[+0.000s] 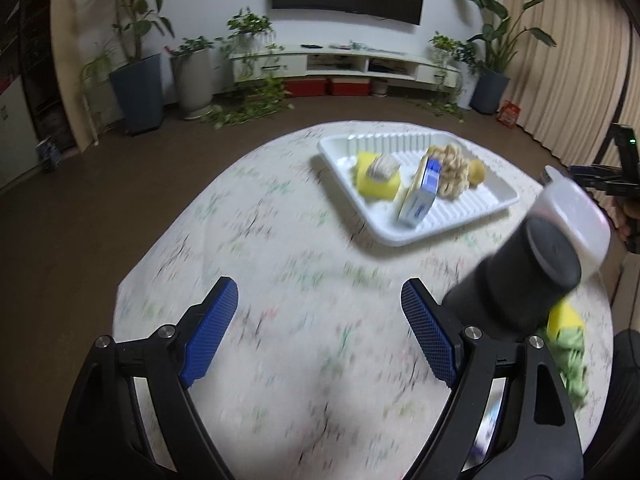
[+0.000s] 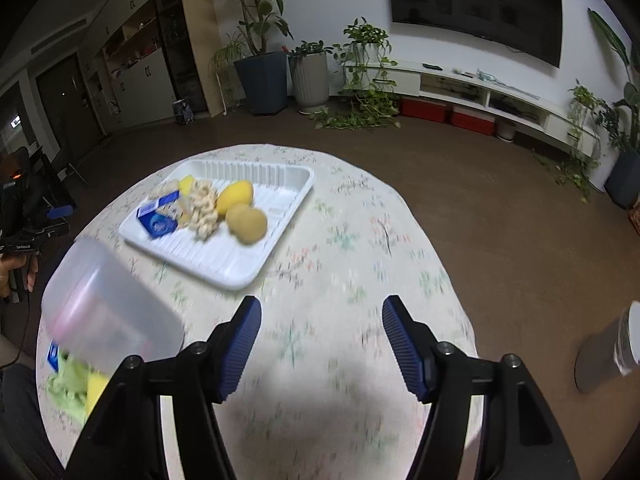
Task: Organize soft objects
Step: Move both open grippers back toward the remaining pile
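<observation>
Both pairs of blue-padded fingers are standing apart with nothing between them, over the bare patterned tablecloth. Ahead of the left gripper and off to the right of its fingers, the white ribbed tray is holding a yellow sponge with a small striped thing on top, a blue-and-white box, a knotted beige rope toy and a yellowish ball. A frosted container with a dark lid is sitting just beside the right finger, and past it a green cloth is lying by a yellow piece. Ahead of the right gripper and left of its fingers, the same tray is showing two yellowish balls. The picture is blurring.
</observation>
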